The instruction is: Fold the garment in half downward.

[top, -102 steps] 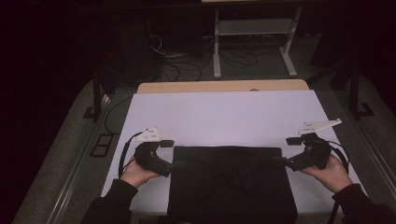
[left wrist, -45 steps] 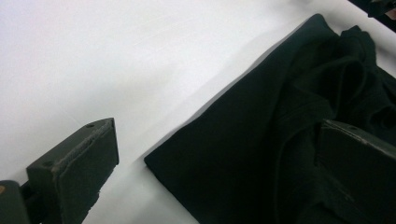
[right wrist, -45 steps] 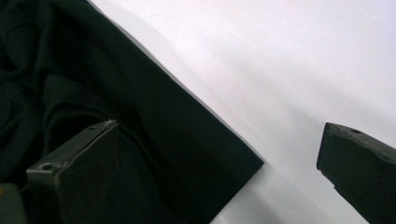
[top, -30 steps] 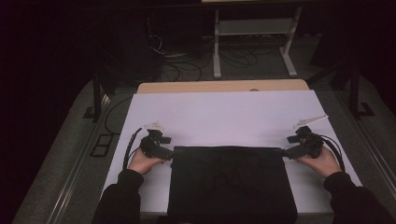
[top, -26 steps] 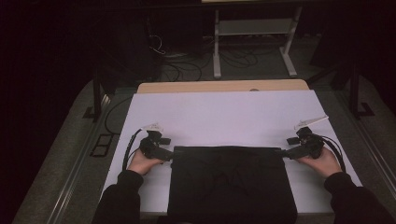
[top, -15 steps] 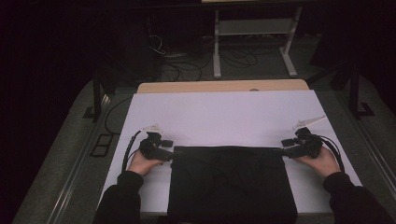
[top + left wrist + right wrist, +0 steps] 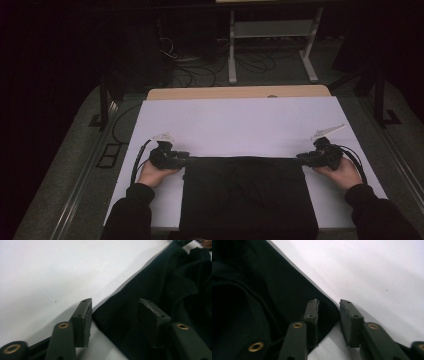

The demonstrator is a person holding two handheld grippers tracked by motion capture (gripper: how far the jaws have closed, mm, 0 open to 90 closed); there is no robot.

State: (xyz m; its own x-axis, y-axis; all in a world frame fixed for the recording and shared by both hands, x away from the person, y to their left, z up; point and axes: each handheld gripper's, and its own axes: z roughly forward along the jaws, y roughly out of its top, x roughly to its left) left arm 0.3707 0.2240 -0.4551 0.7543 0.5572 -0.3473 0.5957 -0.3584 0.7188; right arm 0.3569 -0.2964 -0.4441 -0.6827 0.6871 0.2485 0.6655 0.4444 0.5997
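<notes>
White tabletop (image 7: 240, 120): your left gripper (image 7: 183, 158) and right gripper (image 7: 301, 158) straddle the black cloth's (image 7: 245, 195) upper corners, jaws just closing, not yet pinching.

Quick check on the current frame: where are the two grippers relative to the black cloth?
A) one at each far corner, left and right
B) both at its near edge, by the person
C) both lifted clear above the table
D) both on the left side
A: in the high view the left gripper sits at the far left corner of the black cloth and the right gripper at its far right corner, both low on the white table.
</notes>
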